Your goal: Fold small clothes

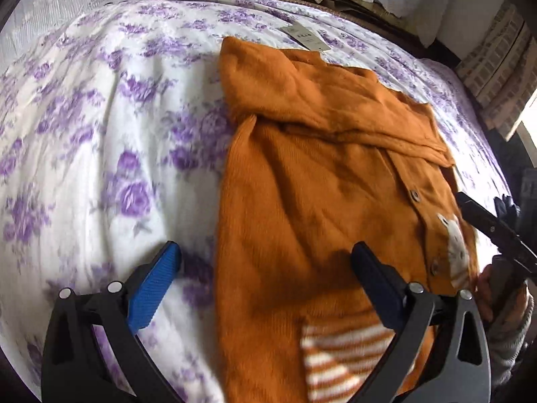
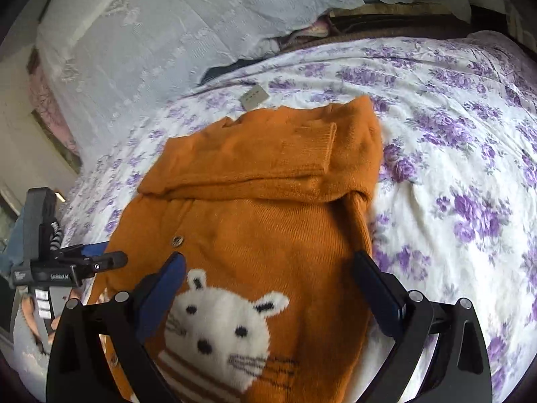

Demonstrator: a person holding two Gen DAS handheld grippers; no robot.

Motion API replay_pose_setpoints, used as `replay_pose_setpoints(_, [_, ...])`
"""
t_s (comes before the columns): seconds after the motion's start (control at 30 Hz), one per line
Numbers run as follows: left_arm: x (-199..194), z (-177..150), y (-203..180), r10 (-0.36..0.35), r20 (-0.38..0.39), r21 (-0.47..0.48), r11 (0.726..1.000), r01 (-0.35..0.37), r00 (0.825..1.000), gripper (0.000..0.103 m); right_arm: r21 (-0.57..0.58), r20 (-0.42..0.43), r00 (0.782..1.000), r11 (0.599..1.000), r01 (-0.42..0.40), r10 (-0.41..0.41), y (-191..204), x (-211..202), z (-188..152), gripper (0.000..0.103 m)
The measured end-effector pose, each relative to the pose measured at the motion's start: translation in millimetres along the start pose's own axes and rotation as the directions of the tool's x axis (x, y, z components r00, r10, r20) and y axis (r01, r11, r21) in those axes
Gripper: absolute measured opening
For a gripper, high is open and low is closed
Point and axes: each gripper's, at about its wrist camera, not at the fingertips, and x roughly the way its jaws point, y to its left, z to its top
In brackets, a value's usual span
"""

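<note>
A small orange knit cardigan (image 1: 319,181) with buttons and a white cat face (image 2: 221,322) lies flat on the bed, both sleeves folded across its chest. It also shows in the right wrist view (image 2: 268,215). My left gripper (image 1: 265,255) is open and empty just above the cardigan's lower left edge. My right gripper (image 2: 268,268) is open and empty above the cat face near the hem. Each gripper shows at the other view's edge: the right one (image 1: 496,231), the left one (image 2: 84,262).
The bed has a white sheet with purple flowers (image 1: 100,134). A paper tag (image 1: 300,37) lies by the cardigan's collar. A white lace cover (image 2: 167,33) and piled items stand at the far side.
</note>
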Motion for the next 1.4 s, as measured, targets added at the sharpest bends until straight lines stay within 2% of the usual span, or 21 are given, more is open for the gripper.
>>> replay_pose_setpoints(0.17, [-8.7,-21.0,-6.2,0.005,-0.011,0.043,0.999,-0.005,1.0,0.099,0.154,0.061,0.995,0.984,-0.09,0.081,-27.7,-29.0,-18.3,0.1])
replay_pose_setpoints(0.27, [-14.4,-31.1,-6.2,-0.003,-0.013,0.051,0.999,0.004,1.0,0.099,0.174,0.068,0.993,0.979,-0.109,0.098,-32.2,-43.1,-31.6,0.1])
replay_pose_setpoints(0.37, [-23.3,-43.0,-0.4,-0.055,-0.02,0.035,0.998,0.056,0.998,0.099,0.17,0.062,0.992,0.978,-0.12,0.11,-30.8,-54.9,-45.9,0.1])
replay_pose_setpoints(0.47, [-32.5,-54.8,5.9,-0.111,-0.022,0.013,0.994,0.112,0.994,0.099,0.175,0.039,0.984,0.968,-0.18,0.175,-31.0,-67.2,-59.6,0.1])
replay_pose_setpoints(0.53, [-36.5,-60.4,7.9,-0.135,-0.023,0.003,0.991,0.135,0.991,0.099,0.171,0.012,0.972,0.957,-0.233,0.235,-26.5,-75.3,-70.9,0.1])
replay_pose_setpoints(0.6, [-40.7,-66.2,8.6,-0.164,-0.028,-0.005,0.986,0.164,0.986,0.099,0.164,-0.019,0.948,0.936,-0.311,0.318,-20.8,-80.8,-81.7,0.1])
replay_pose_setpoints(0.63, [-42.7,-70.0,8.0,-0.189,-0.035,-0.006,0.982,0.189,0.981,0.099,0.152,-0.037,0.924,0.916,-0.371,0.38,-16.3,-84.2,-88.8,0.1])
replay_pose_setpoints(0.73, [-47.7,-80.9,4.3,-0.283,-0.064,-0.008,0.959,0.283,0.957,0.099,0.159,-0.06,0.878,0.873,-0.461,0.475,-9.9,-88.0,-100.3,0.1])
replay_pose_setpoints(0.8, [-50.7,-87.7,2.1,-0.38,-0.085,-0.017,0.925,0.38,0.921,0.099,0.169,-0.055,0.871,0.864,-0.474,0.488,-8.6,-88.4,-101.2,0.1])
replay_pose_setpoints(0.87, [-49.3,-90.4,3.8,-0.47,-0.104,-0.056,0.883,0.466,0.877,0.099,0.213,-0.037,0.853,0.838,-0.503,0.521,-12.0,-83.8,-97.2,0.1])
replay_pose_setpoints(1.0, [-39.3,-83.2,12.6,-0.572,-0.099,-0.15,0.818,0.556,0.814,0.099,0.278,-0.013,0.82,0.79,-0.547,0.573,-16.9,-69.4,-82.9,0.1])
replay_pose_setpoints(1.03, [-37.1,-81.3,14.1,-0.588,-0.094,-0.166,0.805,0.57,0.803,0.099,0.286,-0.006,0.814,0.781,-0.555,0.58,-16.9,-66.5,-80.8,0.1])
replay_pose_setpoints(1.1, [-37.9,-80.5,13.3,-0.601,-0.083,-0.171,0.795,0.582,0.795,0.099,0.296,0.022,0.804,0.764,-0.573,0.595,-17.6,-59.9,-75.5,0.097])
replay_pose_setpoints(1.13, [-38.2,-81.1,12.5,-0.596,-0.083,-0.165,0.798,0.579,0.799,0.098,0.308,0.021,0.807,0.764,-0.567,0.59,-19.6,-57.3,-78.2,0.083])
replay_pose_setpoints(1.17, [-39.9,-82.3,8.6,-0.58,-0.085,-0.148,0.811,0.566,0.81,0.098,0.325,0.012,0.816,0.769,-0.55,0.578,-21.7,-53.3,-80.5,0.072])
replay_pose_setpoints(1.2, [-40.6,-82.5,5.3,-0.567,-0.086,-0.135,0.821,0.555,0.819,0.098,0.351,-0.003,0.825,0.773,-0.529,0.566,-25.0,-48.9,-83.5,0.042])
replay_pose_setpoints(1.23, [-40.0,-82.4,2.2,-0.557,-0.087,-0.125,0.828,0.546,0.826,0.098,0.391,-0.017,0.826,0.764,-0.514,0.564,-29.1,-43.7,-88.8,0.024])
replay_pose_setpoints(1.3, [-40.2,-82.4,-2.9,-0.53,-0.086,-0.106,0.847,0.521,0.844,0.094,0.409,-0.013,0.823,0.754,-0.513,0.567,-31.9,-46.1,-91.9,0.021])
replay_pose_setpoints(1.33, [-40.5,-82.2,-3.5,-0.512,-0.086,-0.099,0.858,0.504,0.855,0.083,0.385,-0.028,0.83,0.773,-0.505,0.556,-28.5,-50.3,-92.3,0.025])
replay_pose_setpoints(1.37, [-41.3,-83.0,-2.8,-0.488,-0.085,-0.091,0.872,0.481,0.868,0.077,0.361,-0.044,0.835,0.788,-0.498,0.548,-24.3,-53.2,-93.1,0.032])
replay_pose_setpoints(1.4, [-41.6,-84.0,-2.6,-0.455,-0.083,-0.087,0.89,0.449,0.886,0.068,0.337,-0.048,0.836,0.796,-0.502,0.547,-20.7,-57.8,-94.1,0.047])
